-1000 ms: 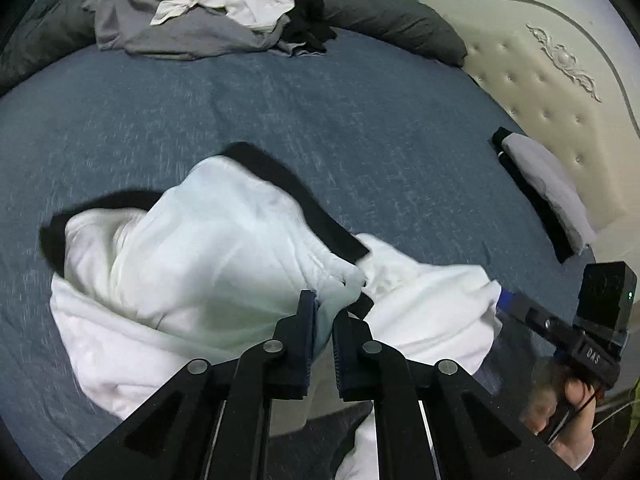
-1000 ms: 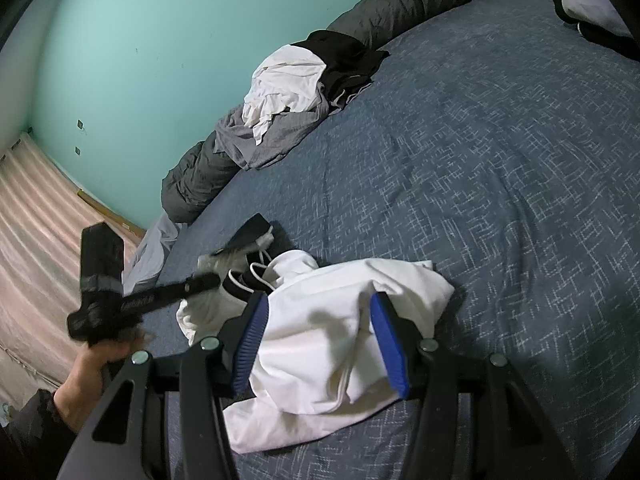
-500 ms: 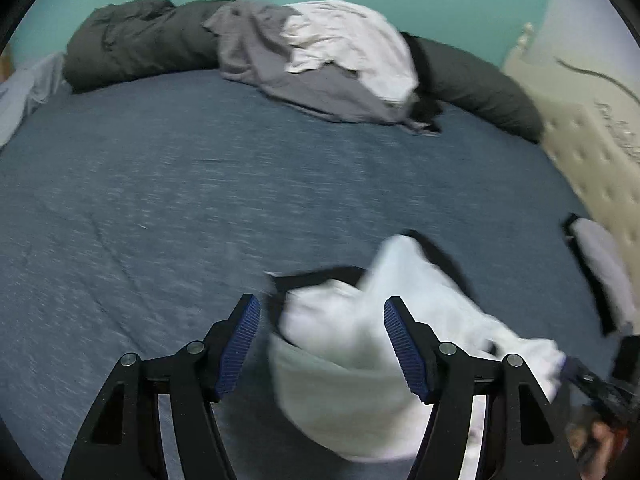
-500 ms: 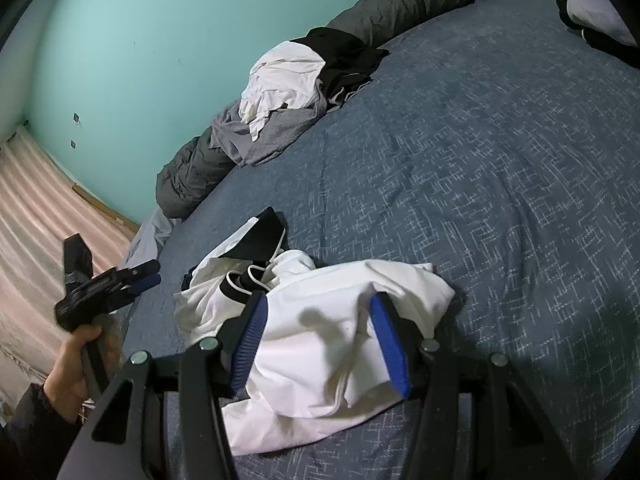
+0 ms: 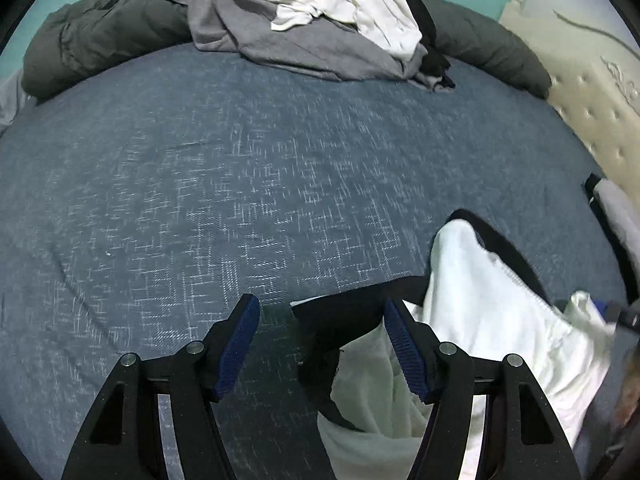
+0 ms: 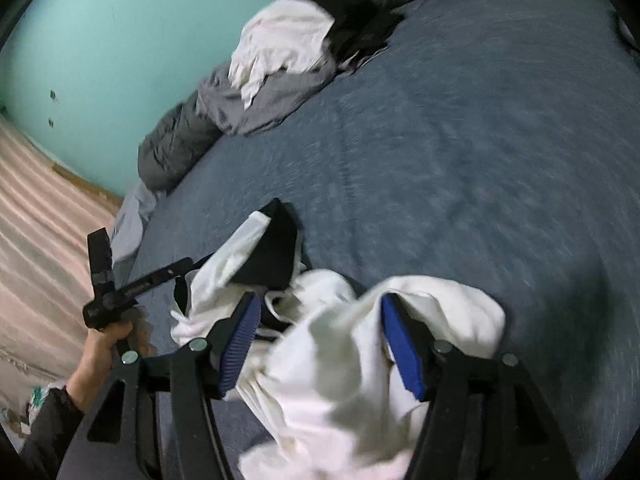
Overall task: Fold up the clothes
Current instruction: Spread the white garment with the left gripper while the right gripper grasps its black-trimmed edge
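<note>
A crumpled white garment with black trim [image 5: 480,312] lies on the blue bedspread [image 5: 240,184], at the lower right of the left wrist view. My left gripper [image 5: 322,344] is open, its right finger against the cloth's black edge, holding nothing. In the right wrist view the same garment [image 6: 340,360] bunches between and under the wide-open fingers of my right gripper [image 6: 320,344]. The left gripper [image 6: 132,288] shows there at the garment's left edge, held in a hand.
A pile of grey, white and black clothes [image 5: 320,20] lies at the far side of the bed on a dark grey rolled duvet [image 5: 100,40]. A cream tufted headboard [image 5: 592,92] stands at right, with a folded item [image 5: 616,216] near it. Teal wall and floor lie left [image 6: 40,220].
My left gripper let go of the white garment, opened wide and swung left. The garment dropped onto the bed. My right gripper stayed open and moved closer over the cloth.
</note>
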A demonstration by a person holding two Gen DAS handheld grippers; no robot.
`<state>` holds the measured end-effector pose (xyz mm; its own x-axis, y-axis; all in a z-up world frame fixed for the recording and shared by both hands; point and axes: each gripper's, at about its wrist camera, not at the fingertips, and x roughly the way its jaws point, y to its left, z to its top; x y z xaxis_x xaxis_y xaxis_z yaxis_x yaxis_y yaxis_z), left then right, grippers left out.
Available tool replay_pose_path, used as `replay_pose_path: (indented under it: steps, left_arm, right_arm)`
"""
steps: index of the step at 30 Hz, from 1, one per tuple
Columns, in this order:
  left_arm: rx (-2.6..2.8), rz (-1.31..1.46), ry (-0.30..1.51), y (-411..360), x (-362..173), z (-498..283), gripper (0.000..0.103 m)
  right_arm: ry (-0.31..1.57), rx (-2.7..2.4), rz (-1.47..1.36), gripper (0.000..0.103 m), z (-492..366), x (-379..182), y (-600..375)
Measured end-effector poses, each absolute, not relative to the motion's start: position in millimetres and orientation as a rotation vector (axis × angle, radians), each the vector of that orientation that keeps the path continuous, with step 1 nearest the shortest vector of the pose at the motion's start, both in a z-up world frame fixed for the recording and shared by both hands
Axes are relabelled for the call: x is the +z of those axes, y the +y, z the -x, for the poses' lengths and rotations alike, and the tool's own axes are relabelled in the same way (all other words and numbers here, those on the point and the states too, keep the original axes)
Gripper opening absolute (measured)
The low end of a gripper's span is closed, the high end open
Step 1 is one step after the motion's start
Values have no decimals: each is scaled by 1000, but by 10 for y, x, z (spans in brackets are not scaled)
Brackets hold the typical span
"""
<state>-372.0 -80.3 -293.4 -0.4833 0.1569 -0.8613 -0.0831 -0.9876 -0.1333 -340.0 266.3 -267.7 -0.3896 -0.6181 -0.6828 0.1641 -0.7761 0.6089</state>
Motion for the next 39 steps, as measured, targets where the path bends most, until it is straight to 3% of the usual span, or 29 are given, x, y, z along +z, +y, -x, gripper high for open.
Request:
replay_pose_path:
  steps: [10,22,29,30,31,33,35,39]
  left_arm:
    - [2558,1487,-160,-847,-3010,3695,46]
    - [2554,1481,-207,-874,-2952,3835,53]
    - [2538,1483,-149,-803,-2982,3903,54]
    - [2546,1476,-167,-826,-2958,3899,55]
    - [2557,1466,-193,-860,-2924,3890,60]
    - [2567,1454,-201,-897,-2876,3892,63]
    - [2577,1462,-167,-897,-2853,3921,63]
    - [2532,1505,-122,-793,-2939,3994,63]
  right_arm:
    - [-437,-2298,-1400,66,3741,-2290,2409]
    - [-339,-2142,-1519,66,4182,-2584,1832]
    - [-131,-2089,-1572,65,4317,-2853,1469]
    - [-98,-2098,-1575,60,4309,-2883,1451]
    - [-94,-2099,-1576,47,4298,-2904,1459]
    - [-124,-2090,-1576,40,4270,-2938,1506]
    - [-110,-2091,-1556,25,4233,-2935,1530]
    - [-32,-2112,-1525,14,4159,-2870,1538]
